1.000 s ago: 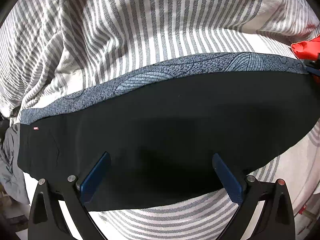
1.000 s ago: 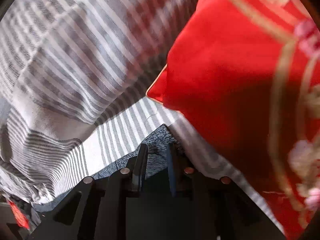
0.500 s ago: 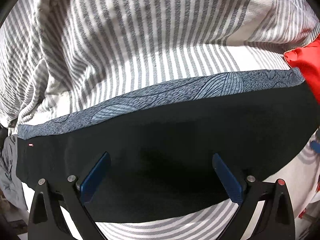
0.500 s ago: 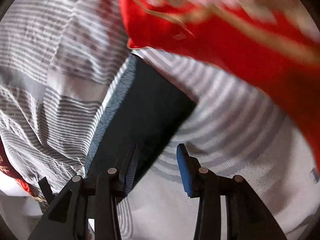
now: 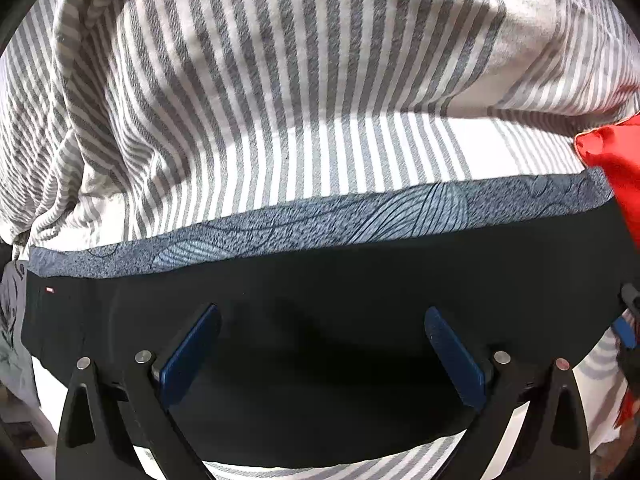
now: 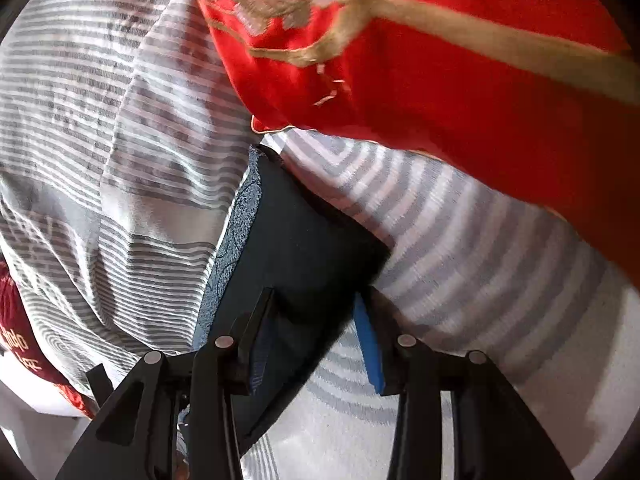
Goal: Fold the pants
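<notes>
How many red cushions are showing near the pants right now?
2. One red cushion with gold embroidery lies just beyond the end of the pants; its corner shows in the left wrist view too. A darker red one sits at the far left edge. Others may be hidden.

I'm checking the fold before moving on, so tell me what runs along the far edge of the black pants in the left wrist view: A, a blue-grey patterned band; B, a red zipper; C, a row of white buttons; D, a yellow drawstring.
A: a blue-grey patterned band borders the far edge of the black pants, lying against the striped bedsheet; no zipper, buttons or drawstring show.
</notes>
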Motion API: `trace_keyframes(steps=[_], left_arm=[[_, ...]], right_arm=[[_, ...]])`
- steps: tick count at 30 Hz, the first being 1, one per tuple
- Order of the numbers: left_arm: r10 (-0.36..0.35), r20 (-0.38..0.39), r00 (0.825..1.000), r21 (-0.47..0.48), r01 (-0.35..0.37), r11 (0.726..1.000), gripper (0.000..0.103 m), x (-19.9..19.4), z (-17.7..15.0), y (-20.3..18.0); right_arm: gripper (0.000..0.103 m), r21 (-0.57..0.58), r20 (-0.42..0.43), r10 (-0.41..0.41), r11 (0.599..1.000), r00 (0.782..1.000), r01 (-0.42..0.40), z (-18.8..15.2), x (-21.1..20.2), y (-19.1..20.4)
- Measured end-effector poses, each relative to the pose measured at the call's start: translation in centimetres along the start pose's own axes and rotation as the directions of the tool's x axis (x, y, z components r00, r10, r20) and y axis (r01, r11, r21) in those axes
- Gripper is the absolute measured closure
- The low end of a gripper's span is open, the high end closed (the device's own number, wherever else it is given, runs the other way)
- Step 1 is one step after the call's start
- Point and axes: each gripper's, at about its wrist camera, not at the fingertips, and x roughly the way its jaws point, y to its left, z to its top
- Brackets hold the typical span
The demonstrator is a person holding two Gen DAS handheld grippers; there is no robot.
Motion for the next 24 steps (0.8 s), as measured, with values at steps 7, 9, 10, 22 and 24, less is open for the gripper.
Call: trace_keyframes(steps=[7, 9, 10, 22, 24], left_arm=[[0.004, -0.005, 1.000, -0.025, -0.005, 1.000, 0.001, 0.1, 0.2, -0.7], [0.016, 0.003, 1.000, -0.020, -0.016, 1.000, 0.001, 0.7, 0.2, -1.1], [0.032, 0.004, 0.999, -0.010, -0.032, 0.999, 0.001, 1.1, 0.2, -1.5], [0.110, 0.104, 0.989, 0.093, -0.119, 0.988, 0.000, 2.2, -1.5, -4.5], [0.070, 0.089, 0.994, 0.071, -0.076, 0.995, 0.000, 2.3, -1.4, -3.8]], right_arm=[[0.057, 0.053, 0.026, 0.049, 0.997, 0.998, -0.050, 0.6, 0.8, -0.3], [0.063, 0.048, 0.017, 0.058, 0.997, 0.998, -0.058, 0.8, 1.6, 0.2], [0.068, 0.053, 0.001, 0.049, 0.997, 0.999, -0.049, 1.0, 2.0, 0.5], [0.089, -0.113, -0.033, 0.153, 0.981, 0.988, -0.156, -0.4, -0.7, 8.3], [0.089, -0.177, -0.038, 0.162, 0.970, 0.986, -0.166, -1.3, -1.2, 10.6]])
